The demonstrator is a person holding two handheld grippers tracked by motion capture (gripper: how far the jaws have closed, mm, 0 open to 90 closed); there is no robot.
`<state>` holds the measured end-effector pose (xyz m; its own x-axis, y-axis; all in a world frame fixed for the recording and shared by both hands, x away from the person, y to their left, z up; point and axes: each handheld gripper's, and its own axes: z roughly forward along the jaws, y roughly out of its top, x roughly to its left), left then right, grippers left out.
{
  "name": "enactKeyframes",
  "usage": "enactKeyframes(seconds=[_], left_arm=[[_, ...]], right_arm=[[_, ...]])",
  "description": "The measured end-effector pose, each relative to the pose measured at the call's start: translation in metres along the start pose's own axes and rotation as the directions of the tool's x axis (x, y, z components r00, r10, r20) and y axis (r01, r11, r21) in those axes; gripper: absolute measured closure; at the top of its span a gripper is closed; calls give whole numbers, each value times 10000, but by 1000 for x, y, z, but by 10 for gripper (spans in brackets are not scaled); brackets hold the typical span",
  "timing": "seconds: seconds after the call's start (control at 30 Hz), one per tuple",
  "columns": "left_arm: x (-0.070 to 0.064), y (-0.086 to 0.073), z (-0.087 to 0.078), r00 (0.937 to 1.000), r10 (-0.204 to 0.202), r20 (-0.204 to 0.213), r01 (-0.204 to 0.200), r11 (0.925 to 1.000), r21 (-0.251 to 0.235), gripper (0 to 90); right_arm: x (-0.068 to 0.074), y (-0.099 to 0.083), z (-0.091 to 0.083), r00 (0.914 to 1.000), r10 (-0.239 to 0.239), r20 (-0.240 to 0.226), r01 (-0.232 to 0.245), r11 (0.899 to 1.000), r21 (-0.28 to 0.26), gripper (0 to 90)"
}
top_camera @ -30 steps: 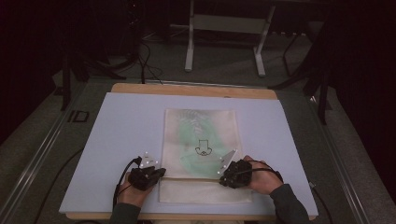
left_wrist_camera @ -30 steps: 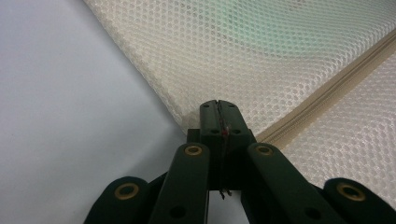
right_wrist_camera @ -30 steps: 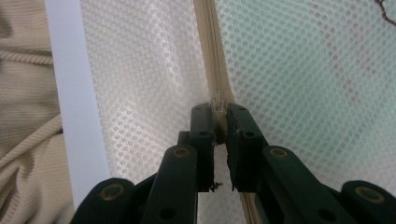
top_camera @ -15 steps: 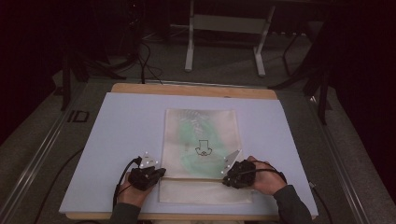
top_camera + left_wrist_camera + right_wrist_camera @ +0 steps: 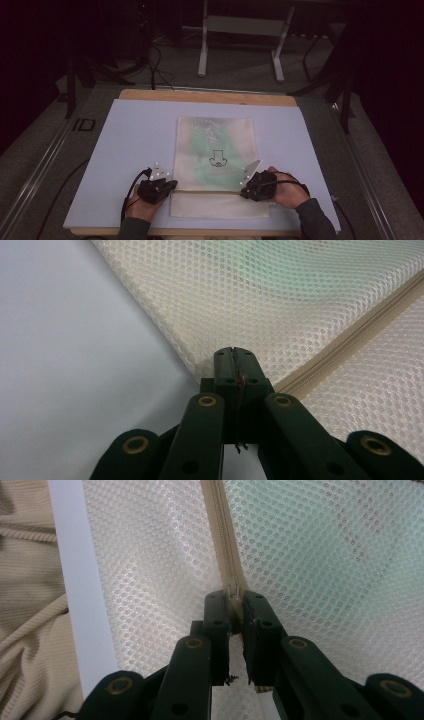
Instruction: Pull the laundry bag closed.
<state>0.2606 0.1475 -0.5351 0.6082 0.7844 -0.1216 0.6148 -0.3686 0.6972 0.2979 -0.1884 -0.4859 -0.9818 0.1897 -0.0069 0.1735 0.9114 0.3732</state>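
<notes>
A: The biggest thing we see is the table (image 5: 125,150), covered by a pale lilac sheet, with a strip of bare wood along its far edge.

B: On it, near the middle and reaching toward our side, lies the mesh bag (image 5: 215,145). It rests flat, and something green shows through the netting.

A: A zipper (image 5: 210,191) runs across the bag close to its near end. In the right gripper view it shows as a beige strip (image 5: 222,540) leading straight into the jaws.

B: Our left gripper (image 5: 172,185) sits at the bag's left edge, where the zipper ends. In the left gripper view (image 5: 234,354) its jaws are pressed together with the corner of the mesh (image 5: 280,305) pinched between them.

A: Our right gripper (image 5: 243,192) is at the zipper's right end. Seen close (image 5: 234,602), its jaws stand nearly together, clamped on the zipper, with the zipper's pull piece lodged between them.

B: Beside the table's edge in that view we see cream ribbed cloth (image 5: 25,595).
</notes>
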Motion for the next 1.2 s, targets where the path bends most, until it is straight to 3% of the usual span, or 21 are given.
enactKeyframes(seconds=[0.43,1.2], left_arm=[[0,0,0,10000,9,-14,-9,10000,-2,894],[0,0,0,10000,10,-29,-10,10000,23,894]], right_arm=[[0,-6,-2,9999,141,84,-142,9998,112,822],[-1,-16,-4,9992,388,51,-387,9990,-202,821]])
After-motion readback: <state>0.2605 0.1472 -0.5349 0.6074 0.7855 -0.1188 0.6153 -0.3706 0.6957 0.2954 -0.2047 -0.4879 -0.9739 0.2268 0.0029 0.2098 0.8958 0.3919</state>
